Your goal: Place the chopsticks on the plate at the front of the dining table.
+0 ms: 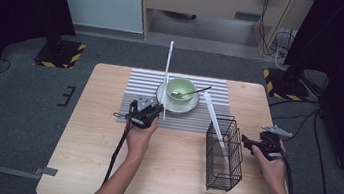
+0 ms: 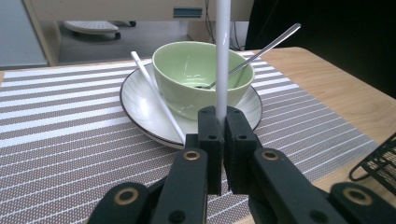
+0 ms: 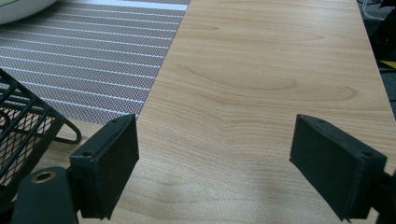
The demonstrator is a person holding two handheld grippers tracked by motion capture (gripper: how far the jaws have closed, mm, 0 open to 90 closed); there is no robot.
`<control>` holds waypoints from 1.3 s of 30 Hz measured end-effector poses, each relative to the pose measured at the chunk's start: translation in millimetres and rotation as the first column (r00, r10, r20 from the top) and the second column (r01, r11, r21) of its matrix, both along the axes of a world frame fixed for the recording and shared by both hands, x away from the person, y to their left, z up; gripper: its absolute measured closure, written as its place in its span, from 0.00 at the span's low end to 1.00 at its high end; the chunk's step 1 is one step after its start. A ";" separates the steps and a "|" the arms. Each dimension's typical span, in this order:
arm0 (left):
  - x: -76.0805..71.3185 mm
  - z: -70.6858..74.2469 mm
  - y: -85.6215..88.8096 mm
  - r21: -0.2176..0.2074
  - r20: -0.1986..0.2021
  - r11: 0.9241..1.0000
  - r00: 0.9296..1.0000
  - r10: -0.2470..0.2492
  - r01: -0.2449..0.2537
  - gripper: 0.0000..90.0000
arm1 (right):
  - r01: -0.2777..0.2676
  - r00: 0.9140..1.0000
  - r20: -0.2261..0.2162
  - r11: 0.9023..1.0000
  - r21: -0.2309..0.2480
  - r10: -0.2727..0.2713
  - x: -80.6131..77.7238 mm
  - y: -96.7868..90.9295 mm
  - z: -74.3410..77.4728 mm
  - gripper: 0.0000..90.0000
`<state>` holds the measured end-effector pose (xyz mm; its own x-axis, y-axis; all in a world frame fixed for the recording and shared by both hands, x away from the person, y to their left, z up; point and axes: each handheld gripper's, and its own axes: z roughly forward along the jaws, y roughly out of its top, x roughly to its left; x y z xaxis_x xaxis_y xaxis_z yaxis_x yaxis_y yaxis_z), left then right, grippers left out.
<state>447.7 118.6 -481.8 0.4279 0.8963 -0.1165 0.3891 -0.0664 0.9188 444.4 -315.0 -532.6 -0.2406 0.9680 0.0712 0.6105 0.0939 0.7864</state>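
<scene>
My left gripper (image 1: 156,113) (image 2: 223,116) is shut on a long white chopstick (image 1: 167,71) (image 2: 223,56) and holds it upright just in front of a green bowl (image 1: 181,89) (image 2: 187,70). The bowl stands on a white dark-rimmed plate (image 1: 168,105) (image 2: 140,102) with a metal spoon (image 1: 195,93) (image 2: 266,46) in it. A second white chopstick (image 1: 215,120) leans out of a black wire basket (image 1: 225,157). Another white stick (image 2: 156,95) rests on the plate against the bowl. My right gripper (image 1: 249,141) (image 3: 215,149) is open over bare wood, right of the basket, nothing between its pads.
A grey striped placemat (image 1: 135,89) (image 2: 60,130) (image 3: 93,56) lies under the plate at the far middle of the wooden table (image 1: 174,183). The basket's corner (image 3: 18,126) sits close to my right gripper's left jaw. Dark curtains and cables surround the table.
</scene>
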 end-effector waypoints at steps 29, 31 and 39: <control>10.4 -12.7 -2.6 0.000 -0.049 0.998 0.997 0.060 -0.060 0.96 | 0.021 0.998 -0.054 0.997 -0.069 -0.025 2.8 7.3 -18.4 0.14; 10.8 -12.8 -2.0 0.002 -0.050 0.998 0.997 0.062 -0.062 0.96 | 0.019 0.998 -0.057 0.997 -0.077 -0.023 2.8 7.4 -20.1 0.14; 12.2 -15.4 -1.8 -0.001 -0.056 0.998 0.996 0.066 -0.066 0.96 | 0.023 0.998 -0.055 0.997 -0.076 -0.027 1.9 9.2 -22.2 0.13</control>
<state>459.8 116.8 -497.2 0.3609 0.9218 -0.1414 0.4435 -0.0362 0.8956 446.3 -305.8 -554.8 -0.2141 0.9768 0.0109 0.6561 0.1355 0.7424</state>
